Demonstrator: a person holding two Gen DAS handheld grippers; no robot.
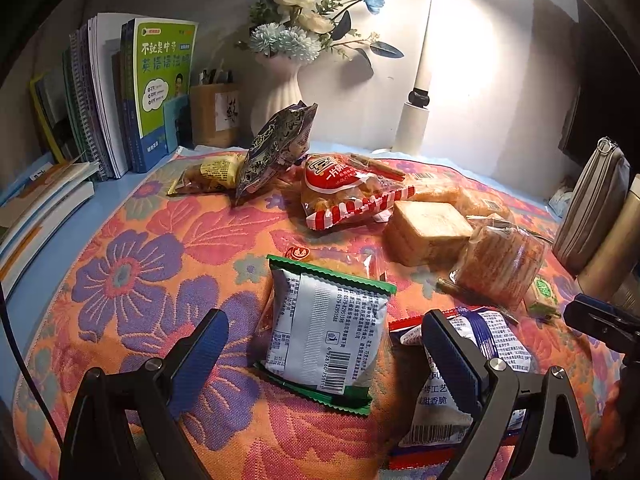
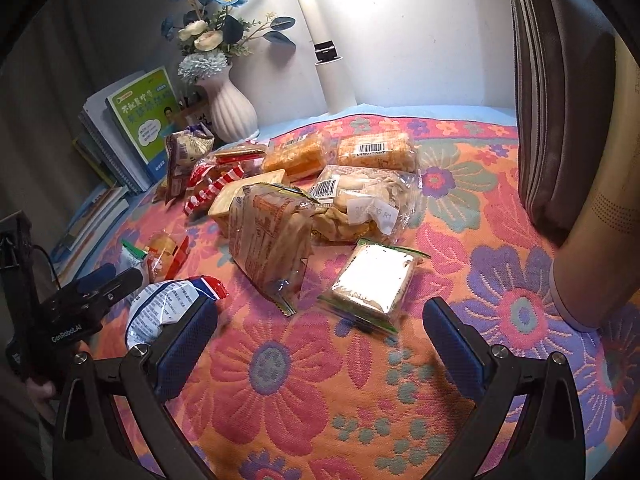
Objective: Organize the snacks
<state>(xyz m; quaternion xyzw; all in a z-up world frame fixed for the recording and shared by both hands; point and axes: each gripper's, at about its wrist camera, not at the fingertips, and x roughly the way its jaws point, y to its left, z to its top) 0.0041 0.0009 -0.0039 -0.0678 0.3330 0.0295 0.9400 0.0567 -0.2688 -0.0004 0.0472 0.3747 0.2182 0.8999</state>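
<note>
**Snacks loose on the cloth, both tools empty**

Your left gripper (image 1: pixel 324 344) stands wide open around the green-edged packet (image 1: pixel 324 328), pads clear of it. Your right gripper (image 2: pixel 320 344) gapes equally wide over bare floral cloth (image 2: pixel 280 380), holding nothing. The white vase (image 1: pixel 276 96) holds flowers; the wooden holder (image 1: pixel 214 114) holds pens.

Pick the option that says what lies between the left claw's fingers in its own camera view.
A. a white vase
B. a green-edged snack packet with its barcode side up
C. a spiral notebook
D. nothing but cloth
B: the green-edged snack packet lies flat on the flowered cloth, barcode side up, between the wide-open fingers of the left claw, which do not touch it.
</note>
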